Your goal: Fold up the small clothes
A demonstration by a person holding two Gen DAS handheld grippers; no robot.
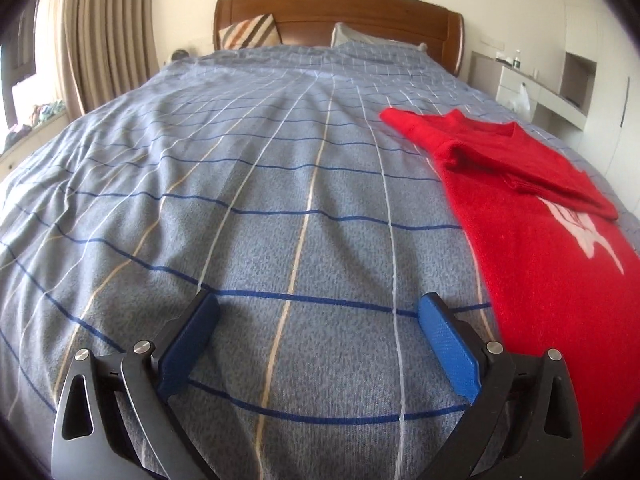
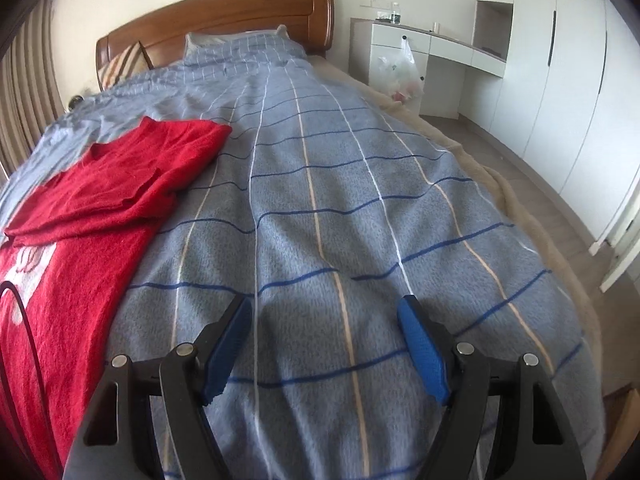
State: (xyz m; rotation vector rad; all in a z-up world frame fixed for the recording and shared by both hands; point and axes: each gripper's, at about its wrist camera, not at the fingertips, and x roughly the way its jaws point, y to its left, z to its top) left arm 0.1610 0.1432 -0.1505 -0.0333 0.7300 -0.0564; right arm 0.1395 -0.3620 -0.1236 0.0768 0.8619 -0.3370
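A small red sweater (image 1: 532, 240) with a white print lies flat on the blue checked bedspread (image 1: 260, 184), its sleeves folded in across the chest. In the left wrist view it is to the right of my left gripper (image 1: 318, 310), which is open and empty over bare bedspread. In the right wrist view the sweater (image 2: 92, 216) lies to the left of my right gripper (image 2: 324, 314), which is also open and empty just above the bedspread (image 2: 360, 200).
A wooden headboard (image 1: 340, 12) and pillows stand at the far end. Curtains (image 1: 104, 40) hang at the left. A white desk and wardrobe (image 2: 500, 60) with a plastic bag (image 2: 400, 68) line the right side, past the bed's edge and floor.
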